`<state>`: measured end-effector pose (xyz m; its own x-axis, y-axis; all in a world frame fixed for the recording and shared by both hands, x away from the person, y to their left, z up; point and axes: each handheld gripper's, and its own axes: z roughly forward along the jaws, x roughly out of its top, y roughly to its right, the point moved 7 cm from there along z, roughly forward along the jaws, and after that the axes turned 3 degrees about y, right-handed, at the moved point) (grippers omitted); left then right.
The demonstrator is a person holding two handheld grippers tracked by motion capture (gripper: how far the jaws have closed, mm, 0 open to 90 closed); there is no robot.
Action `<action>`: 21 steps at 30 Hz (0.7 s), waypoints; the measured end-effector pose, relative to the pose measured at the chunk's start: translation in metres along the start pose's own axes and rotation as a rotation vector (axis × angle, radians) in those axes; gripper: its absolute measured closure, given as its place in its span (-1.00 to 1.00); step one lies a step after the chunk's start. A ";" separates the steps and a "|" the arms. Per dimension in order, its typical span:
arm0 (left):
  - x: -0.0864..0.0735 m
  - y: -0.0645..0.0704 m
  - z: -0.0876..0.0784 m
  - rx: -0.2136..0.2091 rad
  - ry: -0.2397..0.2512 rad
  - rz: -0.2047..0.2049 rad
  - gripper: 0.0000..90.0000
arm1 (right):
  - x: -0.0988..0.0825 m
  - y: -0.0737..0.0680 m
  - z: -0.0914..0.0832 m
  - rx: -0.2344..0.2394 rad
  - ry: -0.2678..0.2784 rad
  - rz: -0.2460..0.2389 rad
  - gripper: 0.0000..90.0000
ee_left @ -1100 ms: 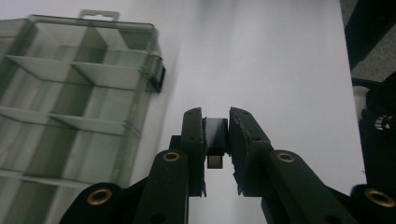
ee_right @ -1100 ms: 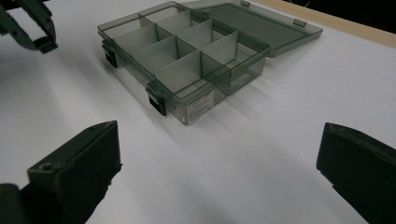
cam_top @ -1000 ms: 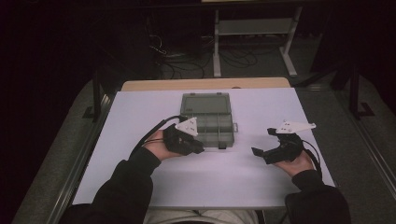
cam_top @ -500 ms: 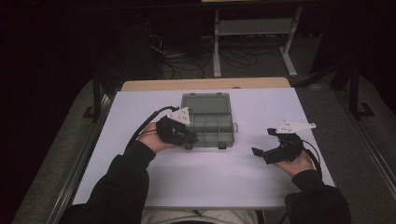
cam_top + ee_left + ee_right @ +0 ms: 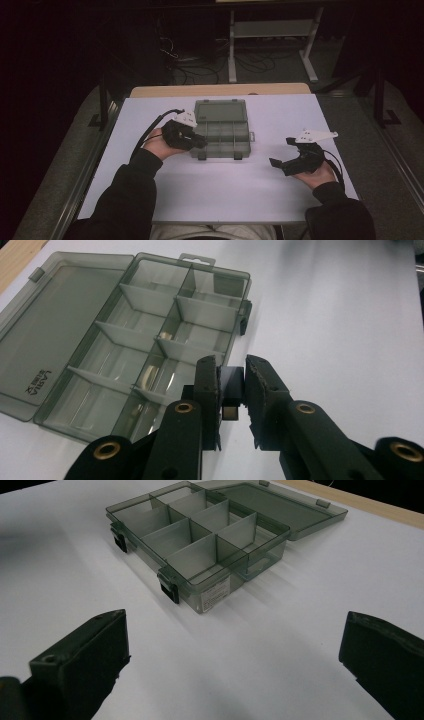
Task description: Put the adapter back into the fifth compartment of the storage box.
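From the high view, the left gripper (image 5: pixel 194 141) hovers at the near left corner of the organiser box (image 5: pixel 222 127); the right gripper (image 5: pixel 280 163) waits well to its right, jaws apart. The left gripper view shows jaws clamped on a small dark block (image 5: pixel 231 385) just beside the box's near wall: released early, it could land outside. In the right gripper view the compartments look empty.

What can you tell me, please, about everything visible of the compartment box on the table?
The compartment box is smoky grey see-through plastic, a shallow rectangular tray split by thin dividers into eight cells. Its hinged lid lies fully open, flat on the white table, with small lettering near one corner. Two dark latches hang on the front wall, and a small label sits on an end wall. It rests level near the table's middle. The cells look empty, apart from glints.
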<state>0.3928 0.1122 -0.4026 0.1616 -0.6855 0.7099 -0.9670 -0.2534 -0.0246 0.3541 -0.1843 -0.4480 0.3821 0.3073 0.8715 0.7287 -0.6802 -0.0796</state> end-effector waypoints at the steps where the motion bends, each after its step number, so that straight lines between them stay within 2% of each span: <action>1: 0.000 0.000 0.000 0.000 0.000 0.000 0.70 | 0.000 0.000 0.000 0.000 0.000 0.000 -1.00; 7: -0.005 -0.010 -0.001 0.030 0.001 -0.027 0.70 | 0.000 0.000 0.000 0.000 0.000 0.001 -1.00; 10: -0.008 -0.016 0.000 0.040 0.025 -0.049 0.70 | 0.000 0.000 0.000 0.000 0.001 0.000 -1.00; 21: -0.025 -0.030 0.013 0.067 -0.018 -0.083 0.70 | 0.000 0.000 0.001 0.003 -0.003 0.000 -1.00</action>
<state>0.4207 0.1285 -0.4287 0.2446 -0.6725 0.6985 -0.9351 -0.3541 -0.0134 0.3541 -0.1838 -0.4485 0.3833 0.3095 0.8702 0.7304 -0.6783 -0.0805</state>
